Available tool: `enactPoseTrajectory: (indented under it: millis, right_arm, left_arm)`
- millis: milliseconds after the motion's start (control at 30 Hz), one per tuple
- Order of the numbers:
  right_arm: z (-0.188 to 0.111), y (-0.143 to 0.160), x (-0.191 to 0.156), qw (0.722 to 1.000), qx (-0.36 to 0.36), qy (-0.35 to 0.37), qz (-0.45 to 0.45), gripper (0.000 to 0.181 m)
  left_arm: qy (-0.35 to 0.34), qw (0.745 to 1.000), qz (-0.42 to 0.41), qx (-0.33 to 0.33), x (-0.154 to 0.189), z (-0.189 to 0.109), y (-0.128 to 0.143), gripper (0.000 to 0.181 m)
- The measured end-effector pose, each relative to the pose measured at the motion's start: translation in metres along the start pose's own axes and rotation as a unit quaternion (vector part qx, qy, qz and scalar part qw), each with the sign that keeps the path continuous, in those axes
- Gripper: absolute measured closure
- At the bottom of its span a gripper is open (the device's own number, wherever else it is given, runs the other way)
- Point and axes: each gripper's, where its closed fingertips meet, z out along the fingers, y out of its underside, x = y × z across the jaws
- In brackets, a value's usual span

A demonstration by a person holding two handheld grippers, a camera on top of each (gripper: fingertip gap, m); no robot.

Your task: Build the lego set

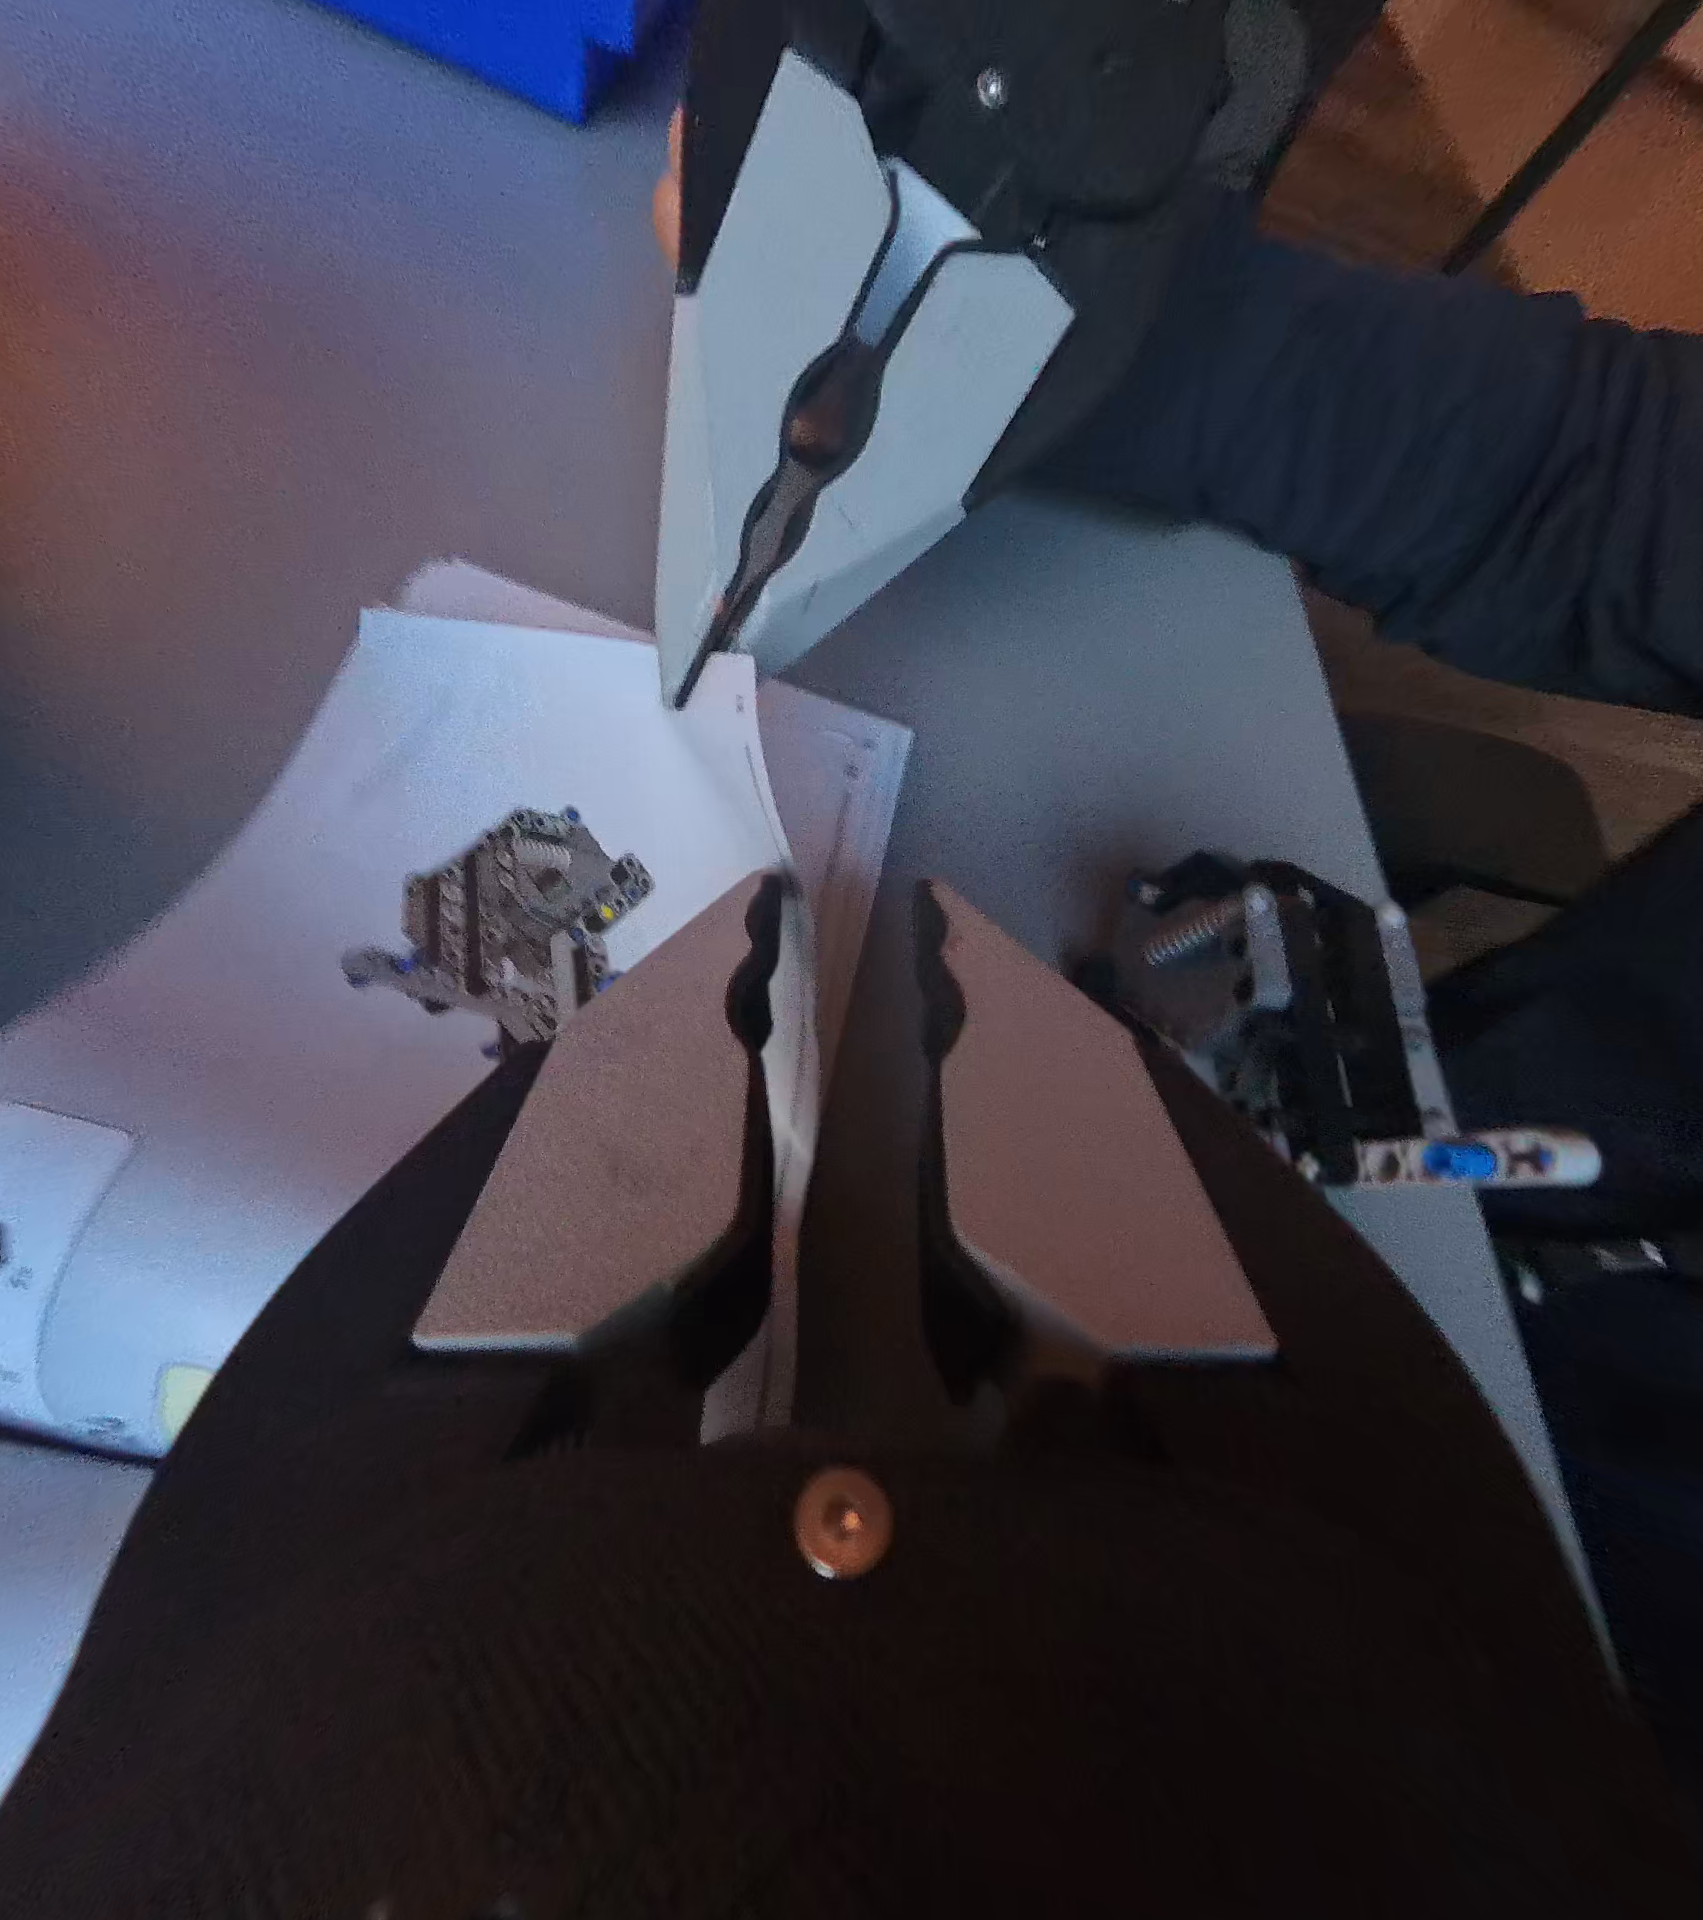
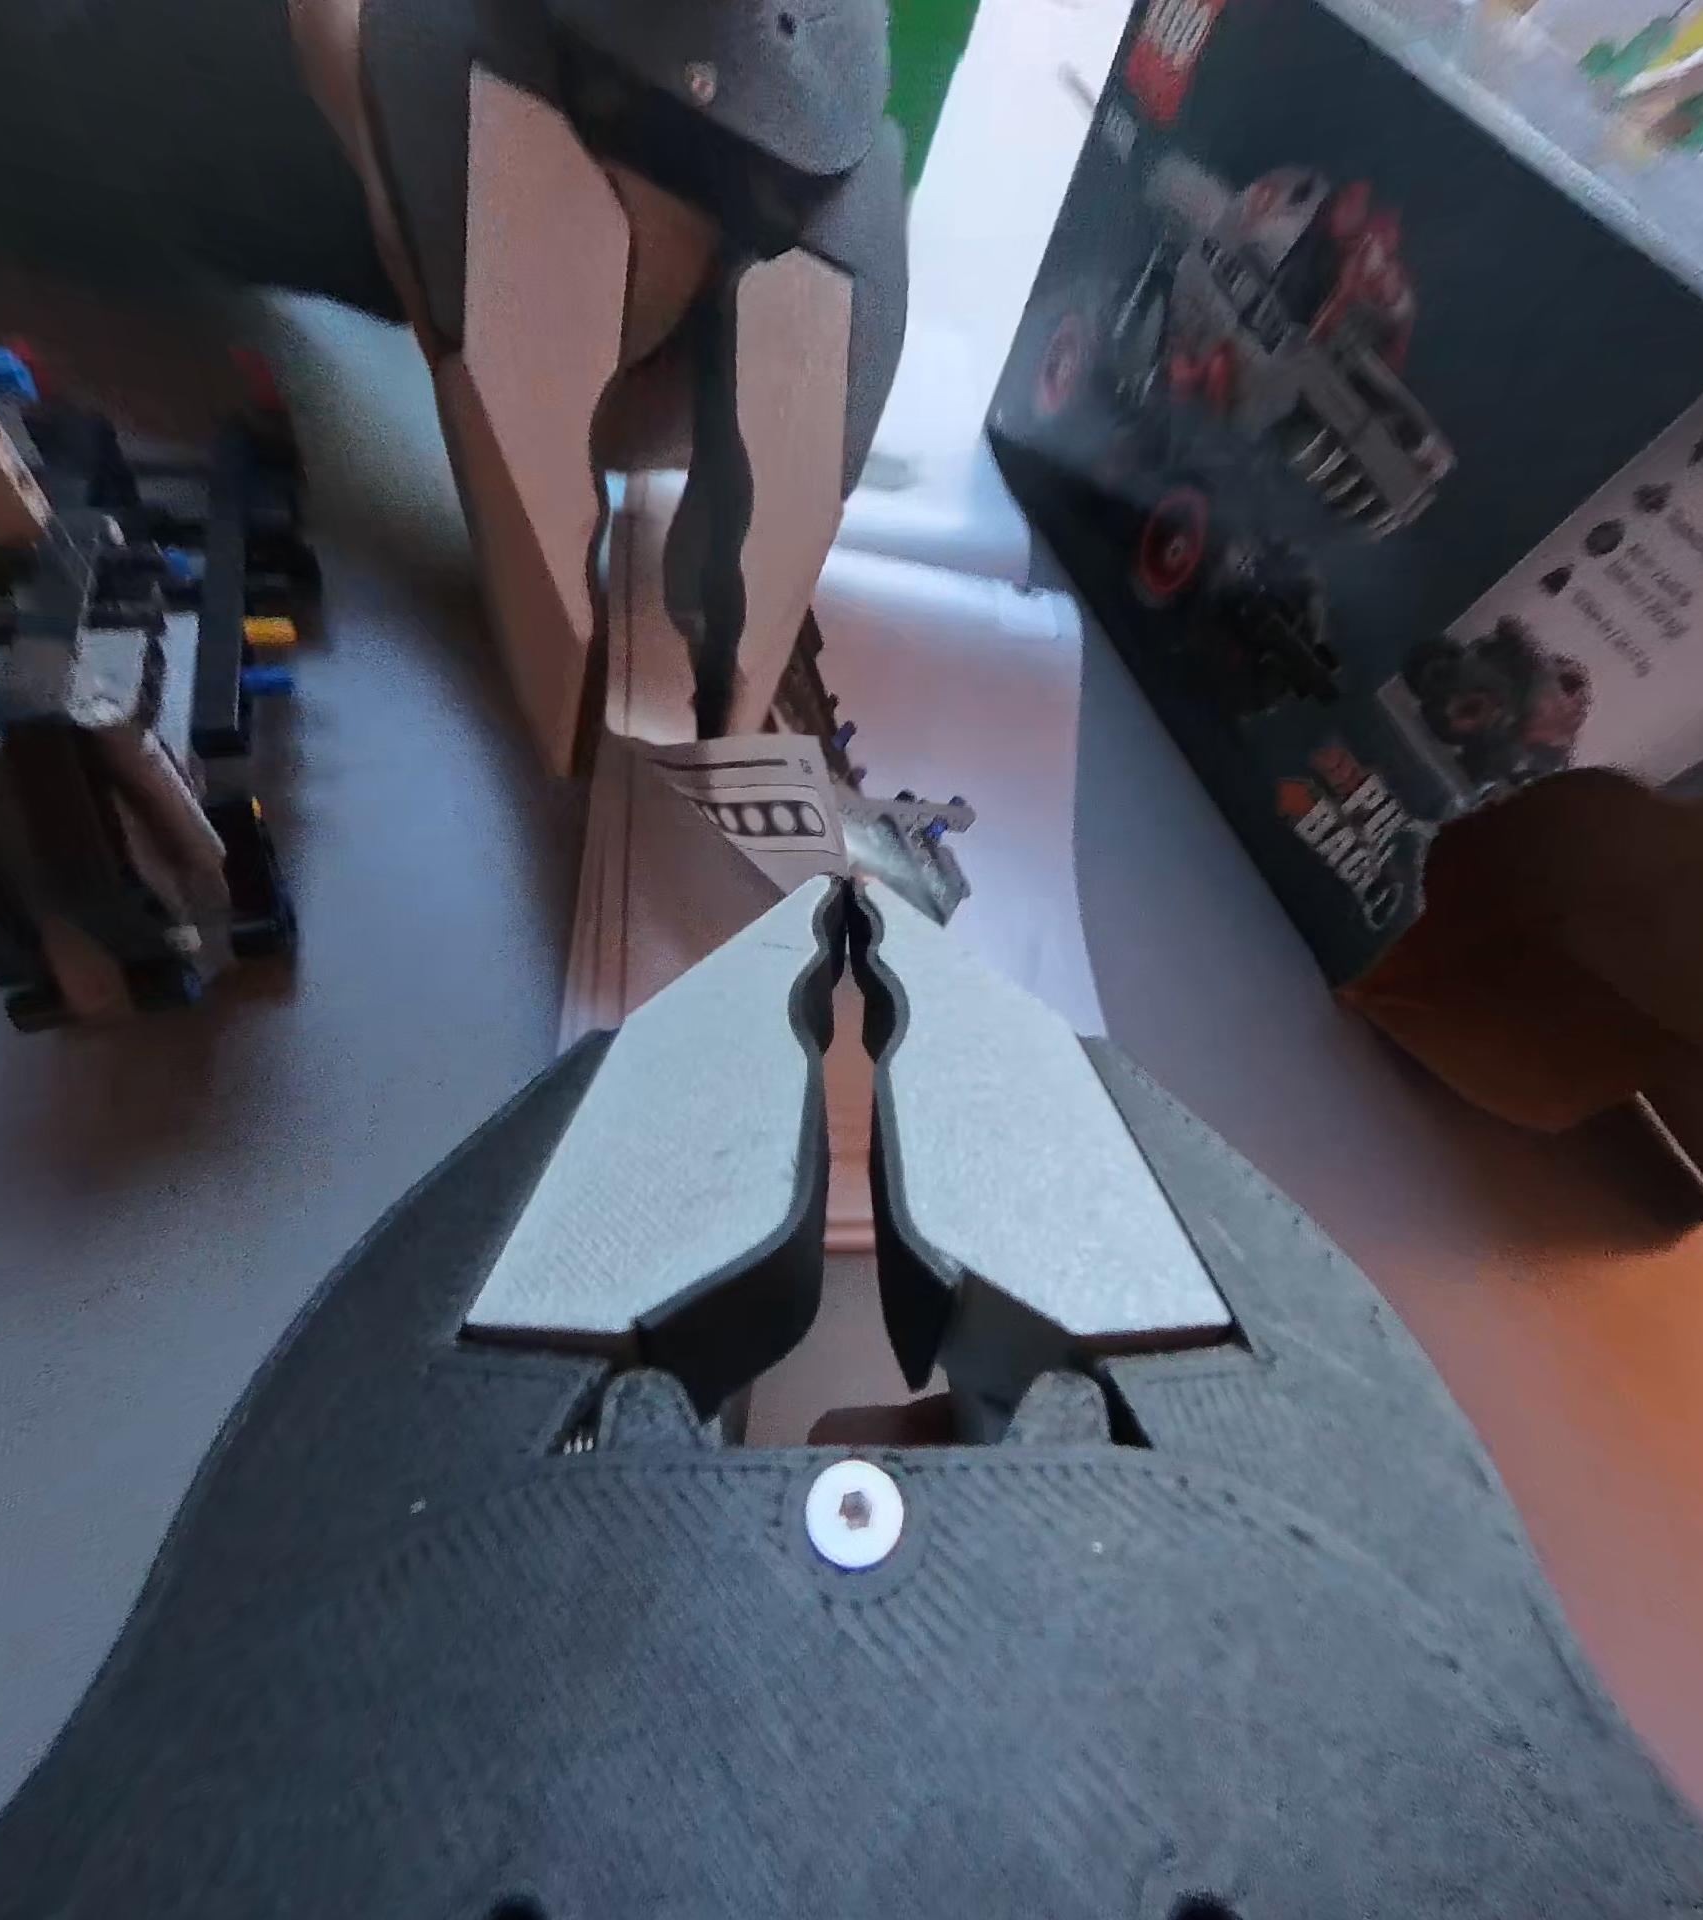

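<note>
A page of the instruction booklet [image 1: 556, 769] is pinched at its corner by the right gripper [image 2: 847, 896], tips together. The left gripper [image 1: 852, 894] is narrowly parted around the page edge; contact cannot be judged. The blurred lego chassis [image 1: 1273, 1023] lies on the table [image 1: 1086, 665], its long axis running away from the camera.

One booklet [image 1: 535, 769], two lego assemblies [image 1: 514, 925], one box [image 2: 1346, 468]

The left gripper [image 1: 852, 883] has a black, finely ribbed body with 1 copper-toned screw [image 1: 842, 1523] at its centre and 2 flat, wedge-shaped fingers [image 1: 1055, 1132] edged in wavy black pads. The right gripper [image 2: 847, 888] is the same build, with pale grey fingers [image 2: 691, 1164] and a silver-white screw [image 2: 854, 1512]. The person wears a dark long sleeve [image 1: 1449, 457].
</note>
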Motion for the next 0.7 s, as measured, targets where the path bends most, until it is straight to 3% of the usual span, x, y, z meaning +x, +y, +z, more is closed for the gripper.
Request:
enactPoseTrajectory:
  millis: [67, 133, 200, 267, 367, 433, 533, 700]
  right_arm:
    - [-0.006, -0.019, 0.002, 0.999, 0.045, 0.009, 0.005, 0.181]
    - [-0.01, -0.034, 0.0, 0.997, 0.074, 0.014, 0.005, 0.181]
    - [-0.015, -0.042, 0.011, 0.994, 0.09, 0.056, 0.006, 0.177]
    - [-0.025, -0.047, 0.025, 0.988, 0.109, 0.104, 0.019, 0.167]
    - [-0.034, -0.049, 0.027, 0.984, 0.139, 0.096, 0.057, 0.169]
    - [-0.024, -0.04, 0.018, 0.988, 0.114, 0.058, 0.087, 0.165]
    - [0.005, -0.013, -0.012, 0.995, 0.009, -0.023, 0.101, 0.161]
    - [0.035, 0.02, -0.03, 0.992, -0.124, -0.012, 0.031, 0.154]
  left_arm:
    - [-0.065, 0.997, 0.037, 0.006, -0.008, -0.001, -0.011, 0.159]
    - [-0.133, 0.988, 0.077, -0.001, -0.017, -0.006, -0.016, 0.181]
    - [-0.174, 0.981, 0.081, 0.015, -0.022, -0.017, -0.024, 0.181]
    - [-0.203, 0.975, 0.068, 0.06, -0.024, -0.034, -0.034, 0.181]
    - [-0.27, 0.954, 0.049, 0.122, -0.031, -0.075, -0.037, 0.181]
    - [-0.32, 0.933, 0.035, 0.162, -0.035, -0.106, -0.034, 0.181]
    - [-0.384, 0.9, -0.007, 0.206, -0.042, -0.147, -0.017, 0.181]
    - [-0.453, 0.857, -0.085, 0.231, -0.048, -0.187, 0.029, 0.181]
